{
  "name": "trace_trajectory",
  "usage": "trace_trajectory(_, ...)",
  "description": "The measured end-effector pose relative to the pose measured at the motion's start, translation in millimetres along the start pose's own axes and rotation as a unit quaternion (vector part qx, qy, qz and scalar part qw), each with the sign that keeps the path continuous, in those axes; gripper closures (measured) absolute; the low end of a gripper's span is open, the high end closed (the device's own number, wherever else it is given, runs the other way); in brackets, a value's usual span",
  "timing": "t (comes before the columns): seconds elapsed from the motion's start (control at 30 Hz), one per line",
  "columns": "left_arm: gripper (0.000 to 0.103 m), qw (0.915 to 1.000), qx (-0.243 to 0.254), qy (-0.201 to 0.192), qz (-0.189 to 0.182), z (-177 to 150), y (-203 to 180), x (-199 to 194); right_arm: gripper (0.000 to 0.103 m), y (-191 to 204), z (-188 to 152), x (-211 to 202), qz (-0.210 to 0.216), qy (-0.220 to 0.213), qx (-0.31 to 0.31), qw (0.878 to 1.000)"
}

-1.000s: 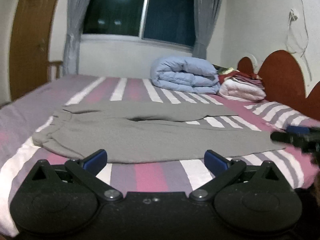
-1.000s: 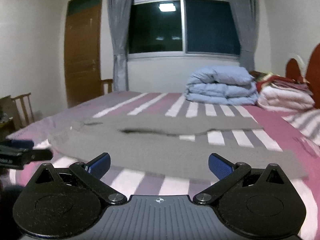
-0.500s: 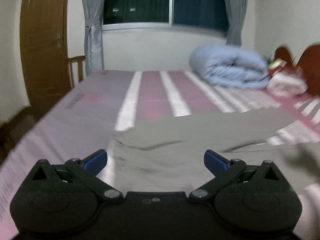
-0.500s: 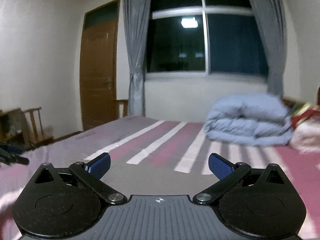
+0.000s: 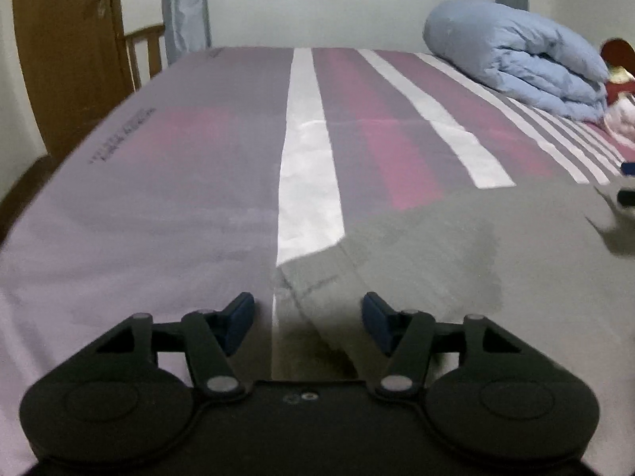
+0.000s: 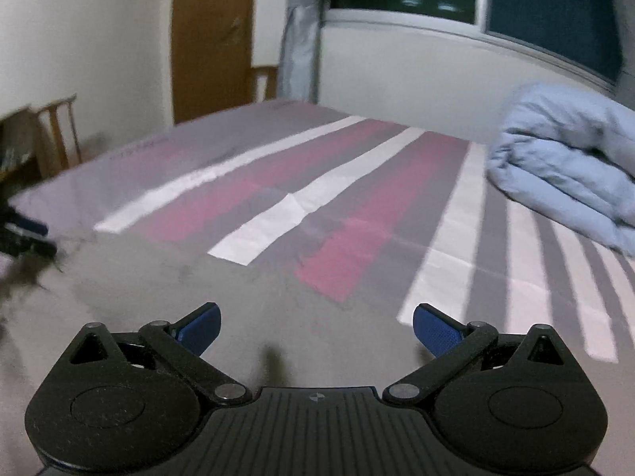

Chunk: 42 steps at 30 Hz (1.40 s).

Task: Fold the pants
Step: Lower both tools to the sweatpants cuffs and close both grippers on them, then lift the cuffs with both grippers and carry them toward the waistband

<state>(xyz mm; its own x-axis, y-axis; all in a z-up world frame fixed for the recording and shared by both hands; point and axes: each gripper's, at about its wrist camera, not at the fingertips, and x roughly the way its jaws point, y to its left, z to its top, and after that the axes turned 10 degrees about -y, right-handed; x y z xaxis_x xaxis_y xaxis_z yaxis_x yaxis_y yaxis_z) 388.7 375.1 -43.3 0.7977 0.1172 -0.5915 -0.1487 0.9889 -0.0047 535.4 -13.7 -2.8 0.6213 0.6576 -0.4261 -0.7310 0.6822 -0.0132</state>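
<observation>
Grey pants [image 5: 456, 246] lie flat on the striped bed. In the left wrist view my left gripper [image 5: 307, 317] is open, low over the pants' waistband corner, with the fabric edge between its blue fingertips [image 5: 238, 317]. In the right wrist view the pants [image 6: 238, 297] fill the near bed, and my right gripper [image 6: 315, 327] is open just above them. The other gripper shows at the left edge of that view [image 6: 24, 238], touching the pants' end.
A folded light-blue duvet [image 5: 516, 51] lies at the far right of the bed [image 5: 158, 198]. A wooden door [image 6: 212, 35] and chairs [image 6: 59, 131] stand at the left beyond the bed's edge. A window with grey curtains [image 6: 301, 27] is behind.
Both grippers moved forward and down, from hovering back of the bed to low over the pants. The left one reached the waistband corner and its jaws narrowed somewhat.
</observation>
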Motion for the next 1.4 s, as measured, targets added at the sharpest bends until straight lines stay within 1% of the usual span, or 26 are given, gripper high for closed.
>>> trace_trajectory(0.1, 0.051, 0.9999, 0.005, 0.007, -0.014, 3, 4, 24, 0.001, -1, -3, 29, 0.023, 0.005, -0.025, 0.999)
trace_trajectory(0.13, 0.051, 0.9997, 0.007, 0.007, -0.021, 4, 5, 29, 0.006, -2, -6, 37, 0.031, 0.010, -0.033, 0.999)
trace_trajectory(0.17, 0.051, 0.9996, 0.004, 0.009, -0.026, 5, 6, 33, 0.027, 0, -7, 43, 0.034, 0.018, -0.039, 0.999)
trace_trajectory(0.2, 0.051, 0.9994, -0.001, 0.014, -0.032, 6, 8, 36, 0.044, -2, -11, 51, 0.037, 0.035, -0.043, 0.998)
trace_trajectory(0.23, 0.051, 0.9991, -0.006, 0.018, -0.037, 7, 11, 40, 0.045, -6, -13, 58, 0.042, 0.048, -0.045, 0.997)
trace_trajectory(0.27, 0.050, 0.9987, -0.012, 0.022, -0.045, 7, 14, 43, 0.045, -10, -15, 63, 0.043, 0.053, -0.048, 0.997)
trace_trajectory(0.37, 0.049, 0.9973, -0.028, 0.026, -0.063, 8, 22, 46, 0.045, -18, -19, 68, 0.053, 0.053, -0.045, 0.996)
trace_trajectory(0.47, 0.049, 0.9958, -0.039, 0.027, -0.078, 8, 28, 50, 0.045, -20, -21, 76, 0.060, 0.067, -0.052, 0.995)
trace_trajectory(0.53, 0.050, 0.9955, -0.038, 0.026, -0.083, 9, 28, 53, 0.045, -23, -22, 84, 0.065, 0.079, -0.055, 0.993)
trace_trajectory(0.6, 0.050, 0.9956, -0.036, 0.025, -0.083, 11, 26, 56, 0.045, -27, -20, 91, 0.071, 0.088, -0.045, 0.993)
trace_trajectory(0.63, 0.052, 0.9957, -0.034, 0.024, -0.082, 12, 25, 58, 0.045, -27, -20, 94, 0.071, 0.089, -0.047, 0.992)
trace_trajectory(0.7, 0.062, 0.9952, -0.038, 0.022, -0.087, 13, 24, 59, 0.044, -27, -19, 100, 0.077, 0.095, -0.037, 0.992)
trace_trajectory(0.77, 0.068, 0.9953, -0.034, 0.018, -0.089, 12, 23, 60, 0.045, -27, -19, 104, 0.083, 0.100, -0.035, 0.991)
trace_trajectory(0.8, 0.071, 0.9951, -0.032, 0.015, -0.092, 12, 22, 60, 0.051, -26, -20, 104, 0.084, 0.101, -0.036, 0.991)
trace_trajectory(0.83, 0.077, 0.9946, -0.034, 0.012, -0.098, 11, 22, 59, 0.058, -26, -21, 104, 0.092, 0.102, -0.033, 0.990)
trace_trajectory(0.87, 0.080, 0.9945, -0.036, 0.006, -0.098, 11, 23, 57, 0.074, -25, -20, 101, 0.097, 0.102, -0.034, 0.990)
trace_trajectory(0.9, 0.084, 0.9946, -0.036, -0.004, -0.097, 11, 23, 54, 0.094, -23, -19, 98, 0.091, 0.099, -0.043, 0.990)
trace_trajectory(0.93, 0.089, 0.9947, -0.032, -0.013, -0.097, 11, 22, 50, 0.094, -23, -17, 93, 0.087, 0.095, -0.047, 0.991)
trace_trajectory(0.97, 0.091, 0.9948, -0.025, -0.021, -0.097, 11, 20, 45, 0.094, -23, -16, 87, 0.087, 0.087, -0.046, 0.991)
trace_trajectory(1.03, 0.094, 0.9943, -0.019, -0.035, -0.099, 12, 19, 34, 0.094, -19, -10, 69, 0.088, 0.070, -0.056, 0.992)
trace_trajectory(1.1, 0.094, 0.9932, -0.022, -0.053, -0.102, 13, 20, 21, 0.094, -16, -3, 49, 0.092, 0.051, -0.050, 0.993)
trace_trajectory(1.23, 0.095, 0.9852, -0.044, -0.108, -0.125, 15, 26, -16, 0.094, 0, 8, -1, 0.095, 0.020, -0.066, 0.993)
trace_trajectory(1.3, 0.094, 0.9781, -0.055, -0.139, -0.145, 13, 26, -40, 0.094, 9, 9, -27, 0.093, 0.012, -0.078, 0.993)
trace_trajectory(1.4, 0.094, 0.9704, -0.047, -0.169, -0.166, 8, 18, -75, 0.094, 24, 2, -73, 0.090, -0.002, -0.093, 0.992)
